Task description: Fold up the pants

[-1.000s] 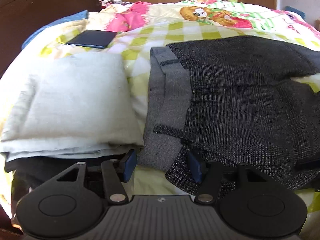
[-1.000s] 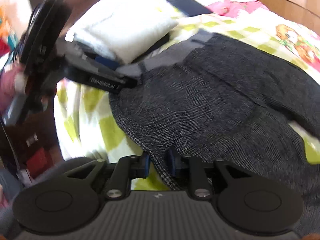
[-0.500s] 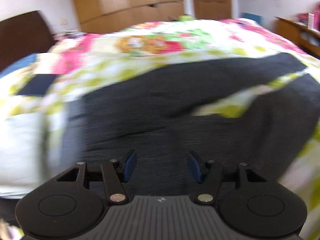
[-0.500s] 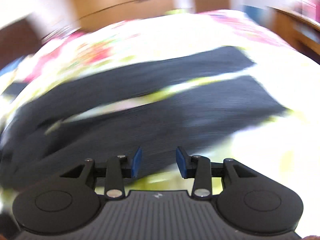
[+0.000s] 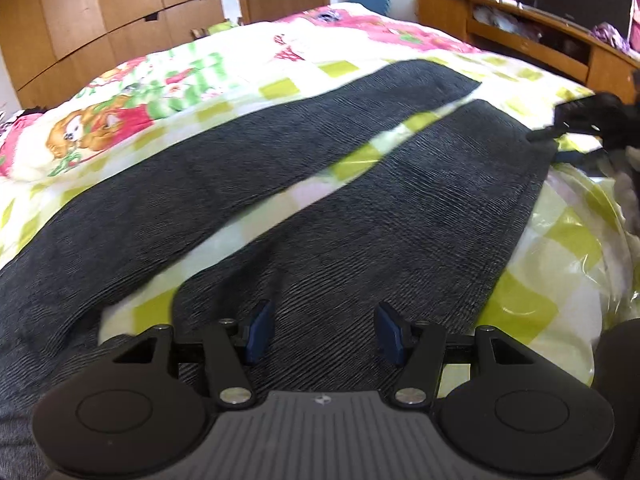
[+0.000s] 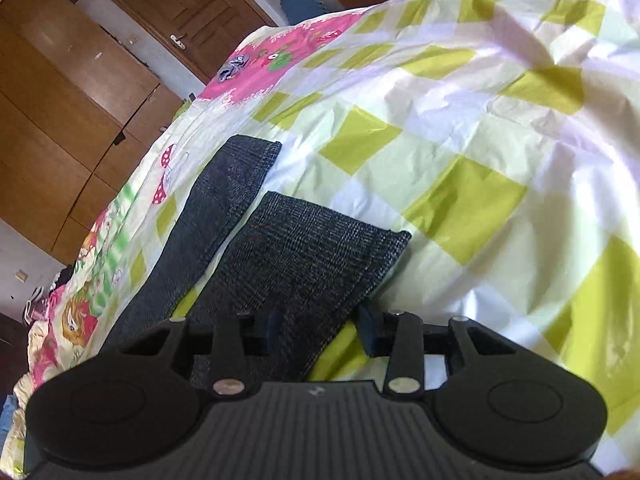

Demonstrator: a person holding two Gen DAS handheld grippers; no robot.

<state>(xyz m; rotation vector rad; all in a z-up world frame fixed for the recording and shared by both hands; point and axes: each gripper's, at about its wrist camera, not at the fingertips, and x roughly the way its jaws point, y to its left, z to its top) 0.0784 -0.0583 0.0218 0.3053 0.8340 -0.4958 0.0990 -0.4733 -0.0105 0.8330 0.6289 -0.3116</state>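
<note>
Wooden wardrobes and a panelled door back a bed (image 5: 540, 264) under a green-checked, cartoon-print cover, with dark grey woven pants (image 5: 360, 208) spread flat across it.

From the left wrist view the two legs run away toward 1 o'clock, split by a strip of bedcover, and the left tool (image 5: 322, 330) hangs over the nearer leg with its blue-padded jaws set wide apart and nothing between them. At 2 o'clock the other black tool shows at the far hem of that leg. From the right wrist view the right tool (image 6: 318, 330) sits at the hem end of the nearer leg (image 6: 304, 256), jaws well open; the cloth's edge lies between the pads, ungripped, while the second leg (image 6: 224, 200) stretches off toward 11 o'clock.
</note>
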